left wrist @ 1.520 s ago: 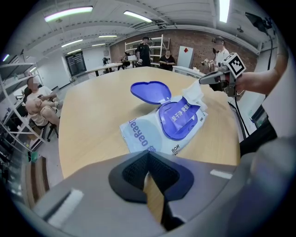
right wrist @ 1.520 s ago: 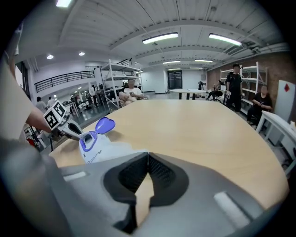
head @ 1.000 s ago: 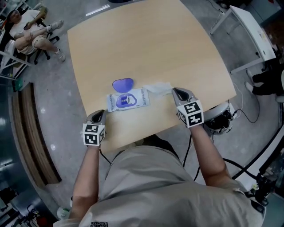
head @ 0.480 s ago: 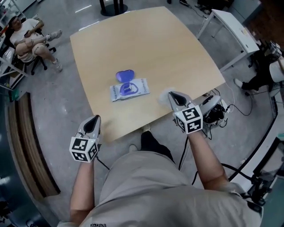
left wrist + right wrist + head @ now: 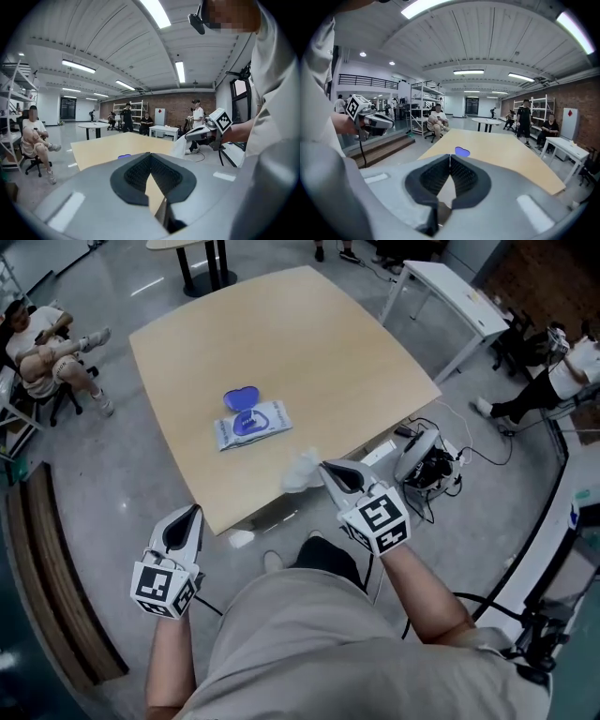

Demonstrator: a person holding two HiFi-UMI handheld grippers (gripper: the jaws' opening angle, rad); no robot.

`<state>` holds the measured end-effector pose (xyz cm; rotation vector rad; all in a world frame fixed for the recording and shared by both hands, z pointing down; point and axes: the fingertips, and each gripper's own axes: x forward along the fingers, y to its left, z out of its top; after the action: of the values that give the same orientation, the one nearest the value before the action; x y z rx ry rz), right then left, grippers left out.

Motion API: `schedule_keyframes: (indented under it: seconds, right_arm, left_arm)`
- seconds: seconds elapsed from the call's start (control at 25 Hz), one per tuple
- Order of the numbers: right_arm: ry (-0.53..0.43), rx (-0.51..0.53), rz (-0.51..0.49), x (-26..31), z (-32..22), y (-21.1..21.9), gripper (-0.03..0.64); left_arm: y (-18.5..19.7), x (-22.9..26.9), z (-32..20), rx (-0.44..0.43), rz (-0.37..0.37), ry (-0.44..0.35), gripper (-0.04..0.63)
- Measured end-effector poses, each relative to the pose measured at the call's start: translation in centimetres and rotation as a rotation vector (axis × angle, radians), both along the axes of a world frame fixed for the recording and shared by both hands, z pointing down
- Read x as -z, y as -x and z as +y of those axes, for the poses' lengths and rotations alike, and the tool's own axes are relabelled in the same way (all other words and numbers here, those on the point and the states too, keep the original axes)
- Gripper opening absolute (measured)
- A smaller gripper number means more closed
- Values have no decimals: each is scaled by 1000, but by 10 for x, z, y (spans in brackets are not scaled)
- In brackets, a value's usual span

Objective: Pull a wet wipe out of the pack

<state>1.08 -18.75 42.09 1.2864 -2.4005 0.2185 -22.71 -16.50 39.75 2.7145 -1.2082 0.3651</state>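
In the right gripper view the right gripper (image 5: 450,157) hides its catch behind clenched jaws, and of the pack only the purple heart-shaped lid (image 5: 462,151) shows. The head view shows the crumpled white wet wipe (image 5: 302,472) pinched at those tips, mid-frame over the light wooden table (image 5: 309,343) edge, its lie unclear. The flat white-and-purple plastic pack (image 5: 255,425) lies upper left of centre, long axis running lower left to upper right. The left gripper (image 5: 194,510), lower left, is clamped on nothing.

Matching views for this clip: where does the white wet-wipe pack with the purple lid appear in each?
Head view: white wet-wipe pack with open purple lid, centre-left on the light wooden table.
Left gripper view: a purple sliver just left of the jaws' tip.
Right gripper view: purple lid just above the jaws' tip.
Shared landmark: the table.
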Motion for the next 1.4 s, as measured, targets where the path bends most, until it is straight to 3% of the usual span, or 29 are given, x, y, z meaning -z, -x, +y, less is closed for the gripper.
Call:
schedule_keyframes:
  seconds: [0.36,0.56,0.88,1.2,1.4]
  right_arm:
    - [-49,112,0,28,62,-12,3]
    - [-59,169,14,31,99,-44,3]
    - [-34,252,-45,25,159,-95,3]
    - [-15,303,-70,19,189,-105,3]
    - [-51,333,-63,32,222,-87,3]
  left_arm:
    - [-58,29,48,-50,-4,-74,6]
    - [-106,35,77,-44,29,-61,6]
    - [-170,43,146,25,31,-10,6]
    - [-177,39,201,65,-21,30,6]
    - [-165,55,228,42,-19,-26,6]
